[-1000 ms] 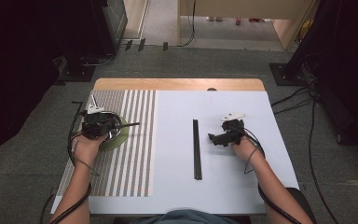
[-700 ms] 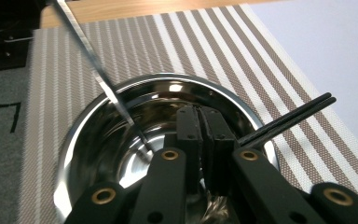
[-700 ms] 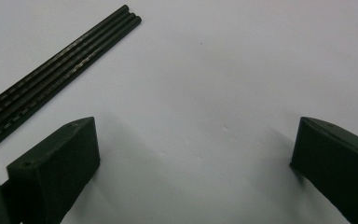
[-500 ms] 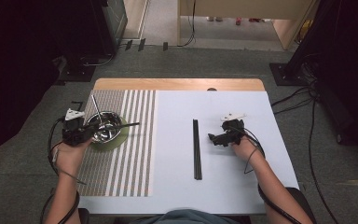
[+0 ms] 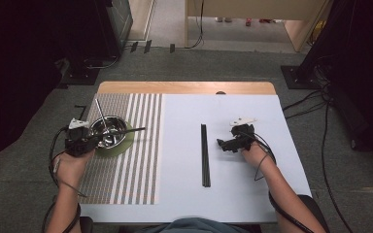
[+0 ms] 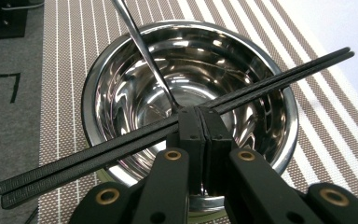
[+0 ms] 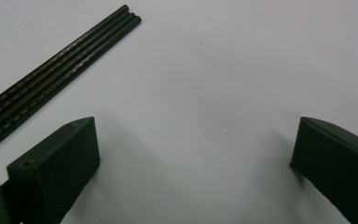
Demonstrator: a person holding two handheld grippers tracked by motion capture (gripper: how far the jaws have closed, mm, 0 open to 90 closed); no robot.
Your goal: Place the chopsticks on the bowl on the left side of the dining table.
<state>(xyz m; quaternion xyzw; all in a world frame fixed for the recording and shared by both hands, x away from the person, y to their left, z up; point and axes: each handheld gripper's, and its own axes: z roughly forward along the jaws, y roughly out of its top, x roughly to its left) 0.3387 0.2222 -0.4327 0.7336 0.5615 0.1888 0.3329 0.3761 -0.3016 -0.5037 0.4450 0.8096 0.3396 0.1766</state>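
Left gripper [image 6: 199, 122]: jaws pressed together, nothing pinched; tips just above the black chopsticks [image 6: 270, 81] lying across the steel bowl [image 6: 284, 140].
Bowl's place: on a green saucer [image 5: 124, 144] on the striped placemat [image 5: 141, 165], a metal spoon [image 6: 142, 44] leaning inside.
Right gripper [image 7: 193, 154]: jaws spread wide over the white table [image 7: 242, 60], beside a second chopstick pair [image 7: 58, 63].
Doing it well: I'd spread the jaws before approaching, take both sticks mid-length, and lift level so the bowl stays put.
Writing: faint embossed marks on the chopsticks, unreadable; a dark mark on the floor, unclear.

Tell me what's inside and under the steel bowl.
Inside the steel bowl leans a metal spoon; black chopsticks lie across its rim. Under it sits a green coaster on the striped mat; the coaster's middle is covered.
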